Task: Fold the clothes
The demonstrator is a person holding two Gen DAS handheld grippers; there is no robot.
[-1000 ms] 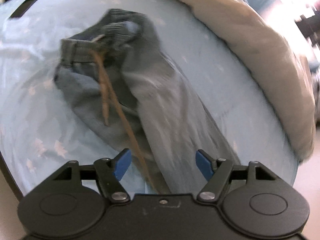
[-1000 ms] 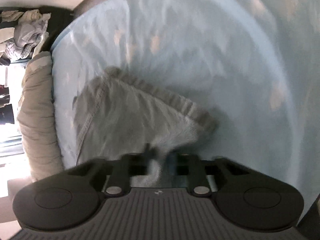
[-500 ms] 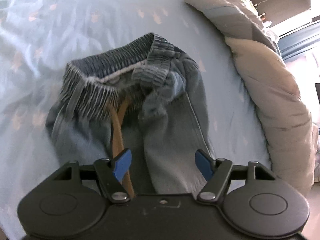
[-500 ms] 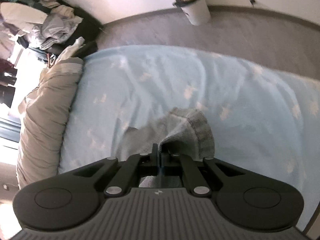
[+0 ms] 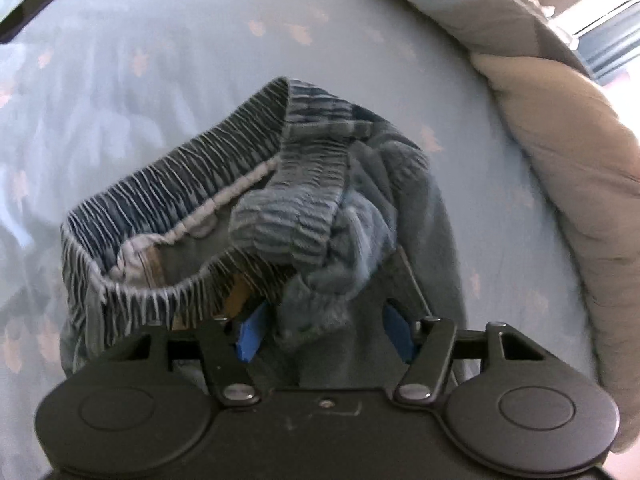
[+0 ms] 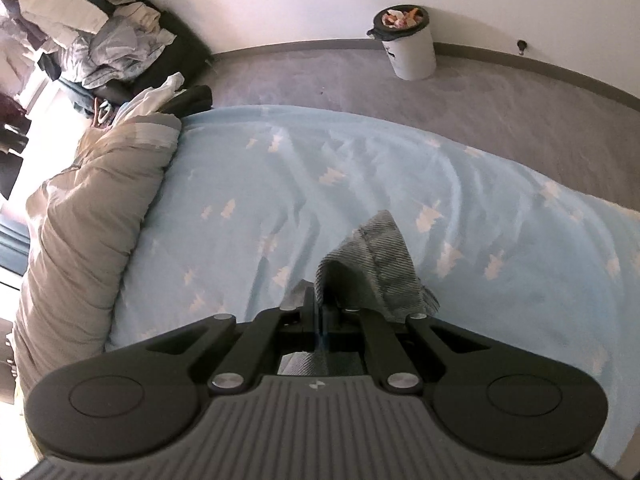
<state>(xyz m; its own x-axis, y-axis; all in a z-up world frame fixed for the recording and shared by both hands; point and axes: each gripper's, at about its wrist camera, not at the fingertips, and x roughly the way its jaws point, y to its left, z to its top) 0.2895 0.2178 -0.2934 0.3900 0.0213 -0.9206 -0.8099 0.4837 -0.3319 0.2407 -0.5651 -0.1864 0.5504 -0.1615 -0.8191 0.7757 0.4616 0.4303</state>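
Note:
A pair of blue-grey denim trousers (image 5: 192,200) lies crumpled on the bed, its elastic waistband gaping toward the left wrist camera. A tan drawstring (image 5: 236,296) peeks out under the band. My left gripper (image 5: 324,334) sits low over the waistband and its jaws are closing. A bunched fold of denim lies between the blue pads (image 5: 250,336), which stand apart from it. In the right wrist view my right gripper (image 6: 320,312) is shut on the trouser leg hem (image 6: 380,256) and holds it lifted above the sheet.
The light blue bed sheet (image 6: 360,184) has small white prints. A beige duvet (image 5: 560,160) is rolled up along one side of the bed (image 6: 80,220). Beyond the bed are grey carpet, a white waste bin (image 6: 408,48) and a heap of laundry (image 6: 100,40).
My left gripper came down close to the waistband and its jaws narrowed around a fold. My right gripper rose with the hem and tilted up, bringing the floor and wall into view.

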